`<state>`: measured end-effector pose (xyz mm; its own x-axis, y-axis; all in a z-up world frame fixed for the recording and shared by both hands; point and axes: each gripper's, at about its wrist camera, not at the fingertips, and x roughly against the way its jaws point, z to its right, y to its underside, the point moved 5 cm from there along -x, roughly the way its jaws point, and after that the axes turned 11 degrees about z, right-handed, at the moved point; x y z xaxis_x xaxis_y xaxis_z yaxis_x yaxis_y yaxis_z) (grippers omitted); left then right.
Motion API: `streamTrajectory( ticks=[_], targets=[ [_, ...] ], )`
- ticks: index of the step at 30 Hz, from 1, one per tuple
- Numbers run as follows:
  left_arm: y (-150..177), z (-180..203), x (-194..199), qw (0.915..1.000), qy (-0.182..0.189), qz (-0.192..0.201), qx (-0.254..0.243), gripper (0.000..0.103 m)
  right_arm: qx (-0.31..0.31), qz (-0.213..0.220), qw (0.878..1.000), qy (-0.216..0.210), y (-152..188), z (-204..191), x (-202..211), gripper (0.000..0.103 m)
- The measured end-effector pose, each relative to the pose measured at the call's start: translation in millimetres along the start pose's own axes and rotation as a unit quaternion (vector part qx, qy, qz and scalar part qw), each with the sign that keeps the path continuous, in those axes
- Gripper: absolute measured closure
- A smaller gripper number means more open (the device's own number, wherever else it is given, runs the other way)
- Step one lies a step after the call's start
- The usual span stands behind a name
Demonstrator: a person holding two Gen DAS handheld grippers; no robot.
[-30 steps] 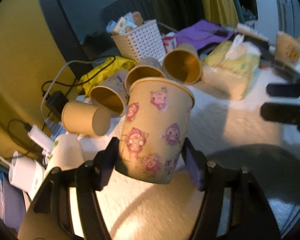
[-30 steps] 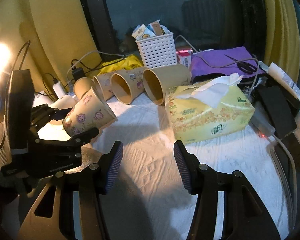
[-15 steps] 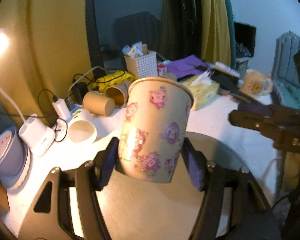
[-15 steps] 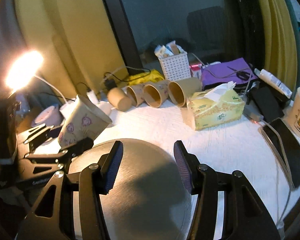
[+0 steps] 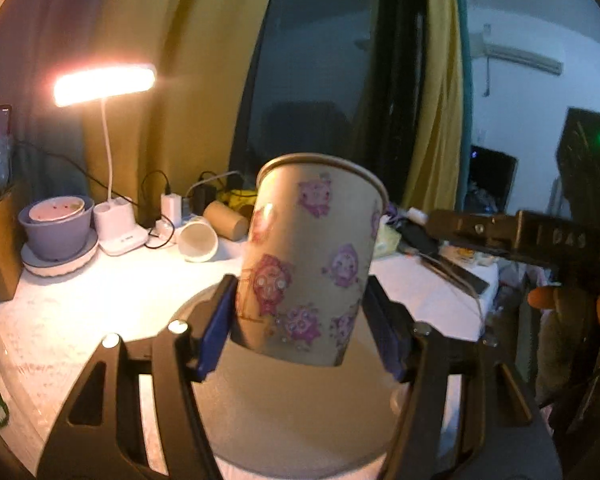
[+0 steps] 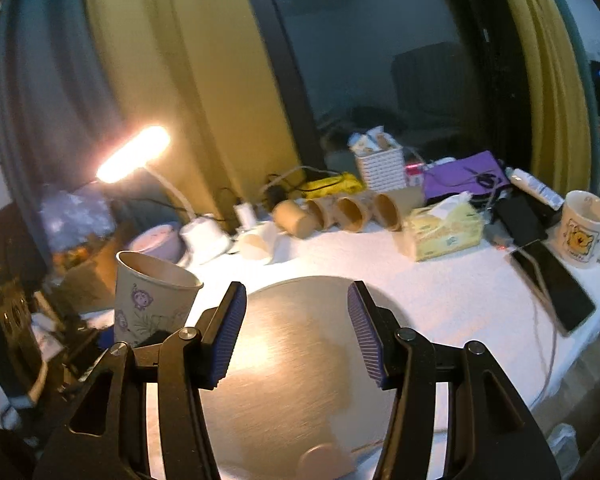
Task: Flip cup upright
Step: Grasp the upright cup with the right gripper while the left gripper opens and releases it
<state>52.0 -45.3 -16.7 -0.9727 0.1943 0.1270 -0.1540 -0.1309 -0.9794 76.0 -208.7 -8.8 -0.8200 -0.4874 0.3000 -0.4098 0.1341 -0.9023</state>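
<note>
This is a lived-in room of a home at night, not a lab or workshop. Yellow curtains [image 6: 148, 80] frame a dark window [image 6: 379, 60], and an air conditioner [image 5: 515, 56] hangs on the white wall. A cloth-covered table [image 6: 459, 300] carries household clutter along its far edge: a lit desk lamp [image 5: 104, 84], a tissue box [image 6: 445, 232], a cartoon mug [image 6: 583, 226], chargers and a white basket [image 6: 379, 168].

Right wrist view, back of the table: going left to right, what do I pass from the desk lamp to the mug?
Desk lamp → white paper cup lying on its side → row of brown paper cups on their sides → yellow tissue box → black phone → Winnie-the-Pooh mug.
</note>
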Motion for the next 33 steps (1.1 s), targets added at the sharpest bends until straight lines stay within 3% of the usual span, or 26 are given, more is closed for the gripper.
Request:
streamTrajectory(
  ticks=[2, 8, 14, 30, 33],
  targets=[
    [8.7, -1.4, 8.0, 1.0, 0.003, 0.007, 0.004, 0.039, 0.0, -0.008, 1.0, -0.022, 5.6, -14.2, 6.7, 0.022],
    [31.1, -7.1, 16.5, 0.9997, 0.011, 0.003, 0.024, 0.039, -0.044, -0.042, 0.993, -0.1, 24.9, -42.3, 17.1, 0.022],
    [42.1, 6.3, 21.9, 0.9993, 0.029, 0.016, 0.019, 0.039, -0.06, -0.076, 0.984, -0.151, 40.9, -62.3, 7.9, 0.022],
    [53.7, 14.4, 25.0, 0.9969, 0.074, 0.017, 0.02, 0.039, -0.073, -0.119, 0.977, -0.162, 60.7, -62.4, -20.2, 0.022],
    [55.6, 12.4, 24.3, 0.9969, 0.075, 0.01, 0.024, 0.039, -0.071, -0.121, 0.976, -0.164, 61.9, -60.6, -23.8, 0.032]
  ],
)
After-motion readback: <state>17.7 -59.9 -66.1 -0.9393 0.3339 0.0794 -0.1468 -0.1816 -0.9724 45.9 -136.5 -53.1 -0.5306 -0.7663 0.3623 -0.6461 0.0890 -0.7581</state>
